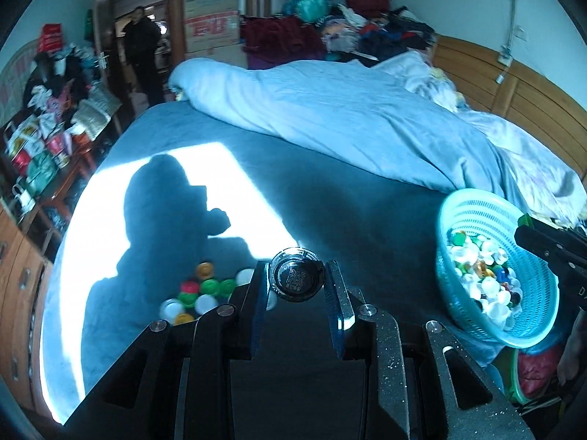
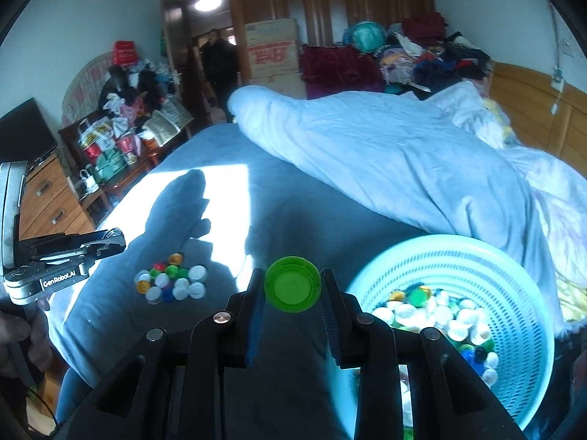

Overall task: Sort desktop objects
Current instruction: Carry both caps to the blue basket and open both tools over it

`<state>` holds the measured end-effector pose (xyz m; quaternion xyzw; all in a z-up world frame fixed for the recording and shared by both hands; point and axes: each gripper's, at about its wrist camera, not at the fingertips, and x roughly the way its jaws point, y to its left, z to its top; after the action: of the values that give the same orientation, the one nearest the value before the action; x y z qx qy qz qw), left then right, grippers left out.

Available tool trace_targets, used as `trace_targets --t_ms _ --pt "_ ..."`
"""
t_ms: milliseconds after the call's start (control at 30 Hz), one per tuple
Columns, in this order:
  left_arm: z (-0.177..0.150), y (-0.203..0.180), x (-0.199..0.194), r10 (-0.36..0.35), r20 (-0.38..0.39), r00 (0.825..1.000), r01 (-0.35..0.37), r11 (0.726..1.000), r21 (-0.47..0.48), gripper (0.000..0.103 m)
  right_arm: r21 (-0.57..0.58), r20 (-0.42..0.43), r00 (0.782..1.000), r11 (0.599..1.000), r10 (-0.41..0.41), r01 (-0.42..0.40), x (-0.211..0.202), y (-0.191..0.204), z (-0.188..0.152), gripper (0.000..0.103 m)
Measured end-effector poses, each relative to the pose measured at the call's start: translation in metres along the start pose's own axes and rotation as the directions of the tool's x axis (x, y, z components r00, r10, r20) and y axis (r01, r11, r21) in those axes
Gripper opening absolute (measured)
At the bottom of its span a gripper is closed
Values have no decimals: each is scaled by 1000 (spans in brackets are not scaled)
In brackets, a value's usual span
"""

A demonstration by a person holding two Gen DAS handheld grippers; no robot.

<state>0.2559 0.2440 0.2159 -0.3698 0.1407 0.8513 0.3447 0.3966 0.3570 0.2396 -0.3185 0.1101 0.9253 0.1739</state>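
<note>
Green plastic bottle cap (image 2: 292, 286), light, stiff and slick, sits pinched at its rim in the right claw (image 2: 292, 288); the left claw (image 1: 297, 280) likewise clamps a black cap (image 1: 297, 279).

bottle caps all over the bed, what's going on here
A person is sorting bottle caps on a bed with a handheld tool in each hand. The left tool is shut on a dark cap with a QR code; the right tool is shut on a green cap. A small pile of loose caps lies on the blue sheet, and the turquoise basket to the right already holds many caps.
</note>
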Motion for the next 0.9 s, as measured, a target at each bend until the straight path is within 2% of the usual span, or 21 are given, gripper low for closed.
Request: trace_targets --t_ms 367,567,900 --pt "25 -69 20 -125 -54 991 130 986 101 25 89 4 996 992 -87 86 -20 -76 -10 32" --pt "32 -114 32 -189 -103 977 203 968 150 25 116 -4 995 988 -104 104 -26 -101 -17 32" --pt "44 -190 49 -251 -159 955 284 928 240 25 157 -13 992 979 -129 129 -32 -139 -23 32"
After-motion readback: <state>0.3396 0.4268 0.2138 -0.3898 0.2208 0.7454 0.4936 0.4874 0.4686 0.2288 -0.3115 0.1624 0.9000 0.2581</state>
